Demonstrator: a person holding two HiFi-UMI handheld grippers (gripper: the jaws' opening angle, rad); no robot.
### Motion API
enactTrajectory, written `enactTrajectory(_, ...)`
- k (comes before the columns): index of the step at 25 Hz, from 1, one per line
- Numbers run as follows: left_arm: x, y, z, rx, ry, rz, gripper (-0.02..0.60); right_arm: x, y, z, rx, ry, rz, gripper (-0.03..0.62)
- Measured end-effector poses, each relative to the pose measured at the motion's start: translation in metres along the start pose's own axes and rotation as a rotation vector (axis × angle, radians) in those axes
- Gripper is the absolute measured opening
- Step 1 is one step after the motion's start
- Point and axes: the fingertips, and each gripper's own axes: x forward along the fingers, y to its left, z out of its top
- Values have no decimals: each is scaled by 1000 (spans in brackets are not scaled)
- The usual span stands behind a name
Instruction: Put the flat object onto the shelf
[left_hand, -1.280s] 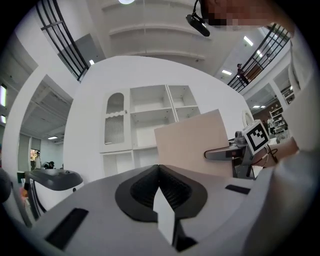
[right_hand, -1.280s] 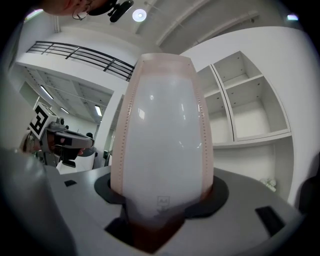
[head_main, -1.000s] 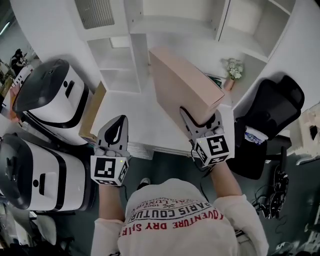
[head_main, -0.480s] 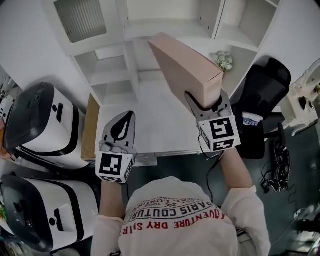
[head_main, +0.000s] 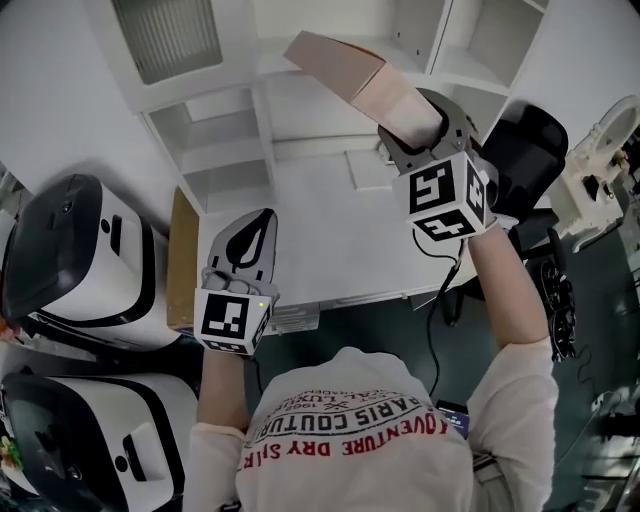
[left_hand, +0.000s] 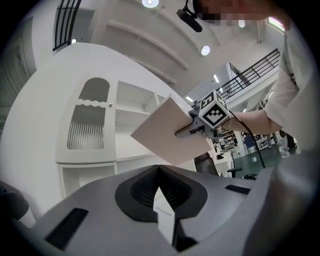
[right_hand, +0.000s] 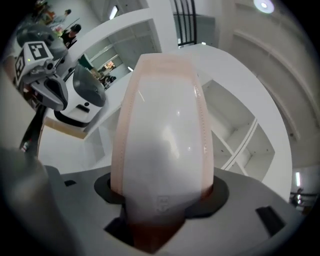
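Flat box (head_main: 350, 70) (in right claw (head_main: 415, 130)) near shelf (head_main: 268, 62) edge

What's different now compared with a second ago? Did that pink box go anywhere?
The right gripper has carried the flat pink box higher and closer to the white shelf unit, rolling it so that it lies more tilted over than before. It kept its hold on the box the whole time. The left gripper stayed shut and empty above the desk, shifting only a little.
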Motion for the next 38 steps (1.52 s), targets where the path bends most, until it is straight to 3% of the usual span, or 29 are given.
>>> enactTrajectory(7,2,8,9,15,-37,-24,14,38,-18,33,-270,81,-34,311)
enactTrajectory(12,4,16,2,15,-27,-28,14,75,-15,36,-508,158,-51,312)
enactTrajectory(15,8,26,0,13,-23,-10,14,100,-12,34,-594,179,-62,313)
enactTrajectory(25,38,58,-20,-2,30,74,14,160,8,21,-621,203,11,337)
enactTrajectory(38,82,76,-34,38,79,67,14,232,29,15,-606,155,74,362)
